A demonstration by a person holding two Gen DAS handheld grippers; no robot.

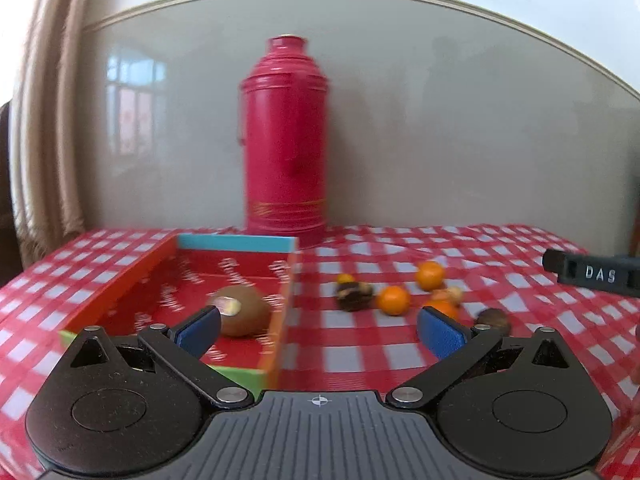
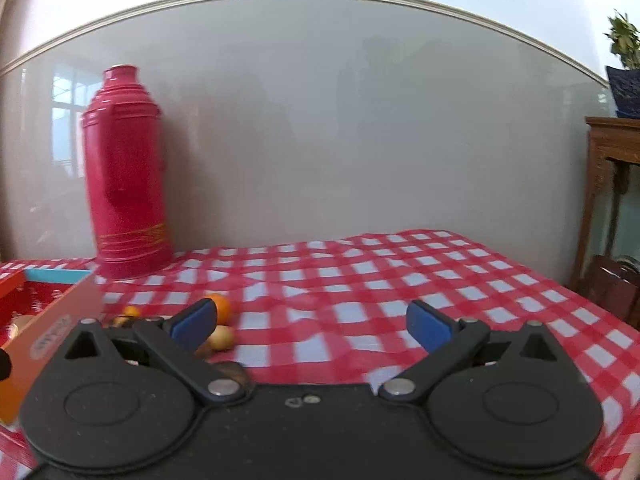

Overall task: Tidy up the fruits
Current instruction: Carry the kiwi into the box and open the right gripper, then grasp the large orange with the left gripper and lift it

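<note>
A brown kiwi (image 1: 244, 310) with a sticker lies inside the red open box (image 1: 132, 276) at the left of the checked table. Right of the box sit small oranges (image 1: 394, 300), (image 1: 430, 275), a dark fruit (image 1: 354, 295) and several other small pieces. My left gripper (image 1: 320, 330) is open and empty, straddling the box's right wall. In the right wrist view my right gripper (image 2: 312, 322) stands wide open with only tablecloth between its fingers. An orange (image 2: 222, 307) and a yellowish fruit (image 2: 222, 338) lie behind its left finger (image 2: 194, 324). The box's corner (image 2: 60, 320) shows at the left.
A tall red thermos (image 1: 286, 140) stands at the back against the grey wall, also the thermos (image 2: 126, 176) in the right wrist view. The other gripper's black tip (image 1: 592, 274) reaches in at the right. A wooden cabinet (image 2: 612, 184) stands beyond the table's right edge.
</note>
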